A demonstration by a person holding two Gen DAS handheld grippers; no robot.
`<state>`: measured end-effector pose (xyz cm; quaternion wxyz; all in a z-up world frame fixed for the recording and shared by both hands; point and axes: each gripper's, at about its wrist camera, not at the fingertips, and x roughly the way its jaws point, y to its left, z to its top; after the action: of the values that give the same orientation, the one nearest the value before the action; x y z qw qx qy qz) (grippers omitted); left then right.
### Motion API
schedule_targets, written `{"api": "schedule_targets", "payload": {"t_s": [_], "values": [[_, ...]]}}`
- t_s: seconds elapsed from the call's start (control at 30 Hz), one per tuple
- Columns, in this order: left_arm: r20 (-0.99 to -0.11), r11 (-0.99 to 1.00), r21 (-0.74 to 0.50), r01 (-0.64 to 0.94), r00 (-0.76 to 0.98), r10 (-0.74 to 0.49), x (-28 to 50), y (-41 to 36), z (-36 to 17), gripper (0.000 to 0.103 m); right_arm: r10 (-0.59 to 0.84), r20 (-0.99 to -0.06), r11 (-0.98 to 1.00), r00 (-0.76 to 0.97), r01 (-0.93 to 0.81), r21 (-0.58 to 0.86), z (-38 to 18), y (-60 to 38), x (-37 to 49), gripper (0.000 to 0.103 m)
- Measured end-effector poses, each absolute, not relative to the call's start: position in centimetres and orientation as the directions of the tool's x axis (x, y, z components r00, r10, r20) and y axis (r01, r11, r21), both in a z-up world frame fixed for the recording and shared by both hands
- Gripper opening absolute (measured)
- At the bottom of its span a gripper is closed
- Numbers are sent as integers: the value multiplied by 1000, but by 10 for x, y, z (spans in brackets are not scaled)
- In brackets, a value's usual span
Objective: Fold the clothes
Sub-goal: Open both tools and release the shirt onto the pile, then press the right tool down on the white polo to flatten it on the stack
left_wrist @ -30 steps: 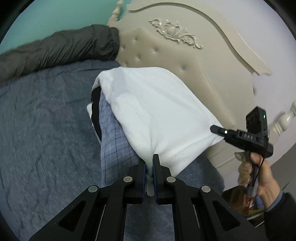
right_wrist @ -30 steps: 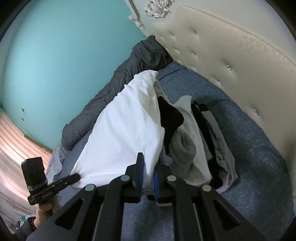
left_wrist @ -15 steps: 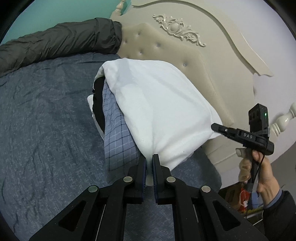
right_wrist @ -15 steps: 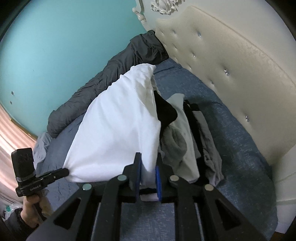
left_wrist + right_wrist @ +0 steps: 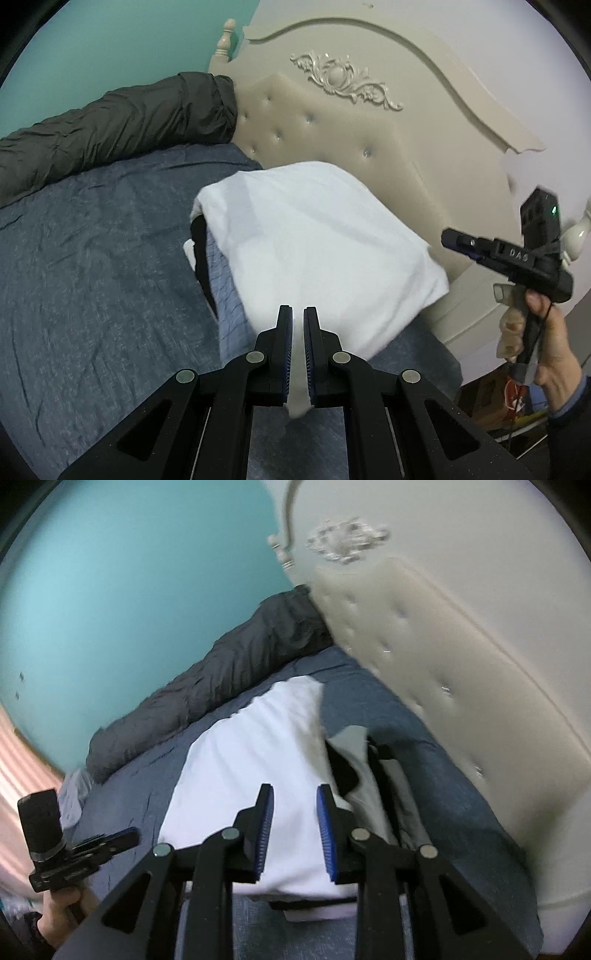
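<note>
White shirt is lying on a pile of clothes on the blue bedspread, just beside the padded headboard. A checked garment and a black one are peeking out under its edge; a dark duvet is bunched along the teal wall, well apart. Its long axis is running from the bed's near edge toward the duvet. Left gripper is pinching a corner of the shirt between nearly closed fingers. Right gripper is hovering over the shirt with fingers spread wide, holding nothing.
</note>
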<state>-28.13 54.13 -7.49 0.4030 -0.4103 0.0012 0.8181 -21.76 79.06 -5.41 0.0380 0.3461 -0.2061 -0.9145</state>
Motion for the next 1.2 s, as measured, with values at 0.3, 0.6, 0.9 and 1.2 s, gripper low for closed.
{"api": "schedule_targets", "payload": {"t_s": [0.3, 0.6, 0.9, 1.2], "values": [[-721, -680, -334, -653, -288, 630, -294, 556, -114, 7, -182, -713, -929, -678, -119, 350, -86, 782, -262, 23], [-692, -688, -336, -643, -327, 644, -308, 546, -106, 8, -228, -684, -879, -692, -155, 450, -79, 803, -286, 45], [-697, -678, -335, -655, -312, 646, -306, 546, -118, 8, -283, -655, -808, -701, -194, 557, -72, 824, -319, 46], [-691, -668, -326, -669, -314, 651, -305, 547, -120, 8, -278, -668, -802, -690, -217, 557, -80, 821, -336, 2]]}}
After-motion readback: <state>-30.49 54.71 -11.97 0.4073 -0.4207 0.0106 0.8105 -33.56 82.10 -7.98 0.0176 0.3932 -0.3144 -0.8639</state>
